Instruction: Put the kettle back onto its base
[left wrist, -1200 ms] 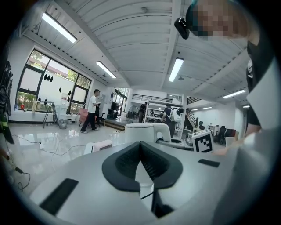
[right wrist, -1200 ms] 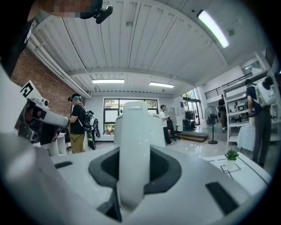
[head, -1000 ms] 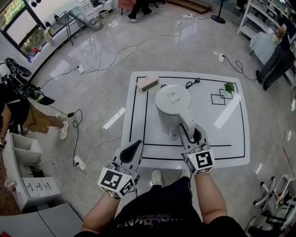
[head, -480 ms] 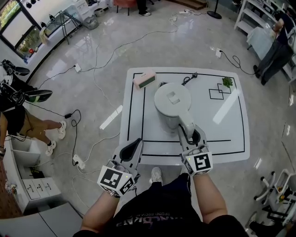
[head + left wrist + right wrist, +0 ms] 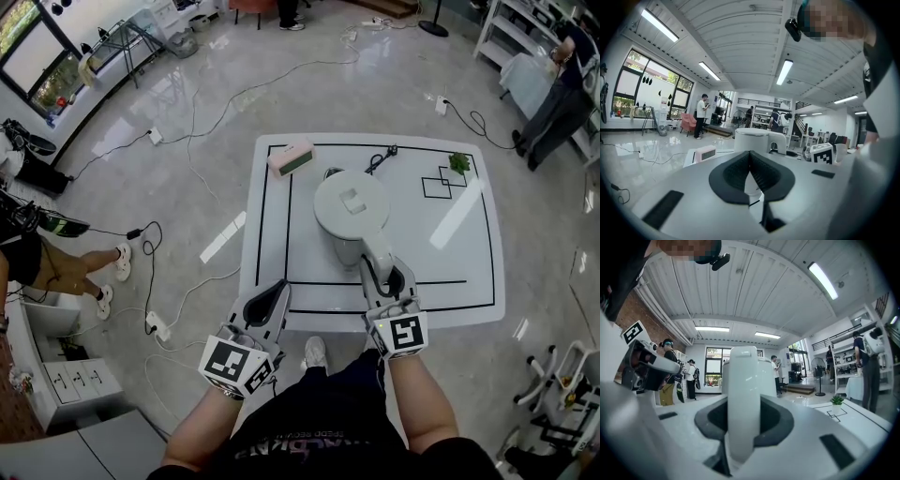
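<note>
The white kettle (image 5: 351, 206) stands over the middle of the white table (image 5: 469, 272), its handle (image 5: 375, 251) pointing toward me. My right gripper (image 5: 387, 274) is shut on that handle (image 5: 743, 399), whose white bar fills the gap between the pads. A dark sliver (image 5: 329, 172) shows behind the kettle, next to a black cord (image 5: 380, 160); the rest of the base is hidden. I cannot tell whether the kettle's bottom touches anything. My left gripper (image 5: 269, 302) hangs shut and empty at the table's near left edge, and its jaws (image 5: 750, 161) point toward the kettle (image 5: 752, 139).
A pink box (image 5: 291, 157) lies at the table's far left corner, and a small green plant (image 5: 458, 164) sits at the far right by two drawn squares. Black lines frame the tabletop. Cables cross the floor, and people stand at the room's edges.
The kettle and my right gripper have drifted a little toward me and to the right, away from the pink box. The left gripper has stayed where it was.
</note>
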Demonstrator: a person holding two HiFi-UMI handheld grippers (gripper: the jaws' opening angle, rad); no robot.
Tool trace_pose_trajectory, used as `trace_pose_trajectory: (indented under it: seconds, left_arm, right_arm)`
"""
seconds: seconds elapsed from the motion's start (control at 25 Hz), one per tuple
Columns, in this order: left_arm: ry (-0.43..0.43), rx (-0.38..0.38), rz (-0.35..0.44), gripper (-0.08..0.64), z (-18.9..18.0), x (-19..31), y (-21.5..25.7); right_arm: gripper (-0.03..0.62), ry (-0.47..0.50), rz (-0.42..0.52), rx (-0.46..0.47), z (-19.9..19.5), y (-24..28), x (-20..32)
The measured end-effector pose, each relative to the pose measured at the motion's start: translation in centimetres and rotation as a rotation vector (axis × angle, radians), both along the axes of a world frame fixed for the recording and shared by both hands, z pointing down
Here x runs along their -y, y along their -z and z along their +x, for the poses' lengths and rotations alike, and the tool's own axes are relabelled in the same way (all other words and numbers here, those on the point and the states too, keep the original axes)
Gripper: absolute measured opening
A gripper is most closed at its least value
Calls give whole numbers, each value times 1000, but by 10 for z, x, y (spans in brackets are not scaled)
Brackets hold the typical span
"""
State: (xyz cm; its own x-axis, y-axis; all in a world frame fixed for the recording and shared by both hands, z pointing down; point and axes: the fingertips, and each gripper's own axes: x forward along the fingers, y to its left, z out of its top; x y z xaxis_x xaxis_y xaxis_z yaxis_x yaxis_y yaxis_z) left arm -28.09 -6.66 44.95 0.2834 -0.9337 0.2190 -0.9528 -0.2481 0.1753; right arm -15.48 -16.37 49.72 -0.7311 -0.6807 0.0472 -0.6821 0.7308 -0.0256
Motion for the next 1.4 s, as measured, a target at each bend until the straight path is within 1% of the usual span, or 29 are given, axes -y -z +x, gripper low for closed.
trace_pose_trajectory:
  seconds: [0.28,0.76,0.88,1.0,1.16,1.4]
  left_arm:
    - [-8,-8,3,5,4,-1,1]
    - [-59,-25,25,5,18,1,3]
    - [-94,-36,29,6,23,0,4]
    - [-134,-40,39,25,31,-3,4]
    - [-194,-44,45,66,43,-4,5]
    - [-273,-58,61,114,60,-4,9]
  right_arm:
    - [103,3,-18,14,5,-6,-1]
    - [106,10,-91,-91,9,-20,-7]
    - [130,14,-101,-120,11,-22,-13]
    - [148,8,-109,-144,17,-22,-20]
    - [158,-39,-95,-168,31,-15,-27]
    - [161,-99,-52,-166,52,11,-42]
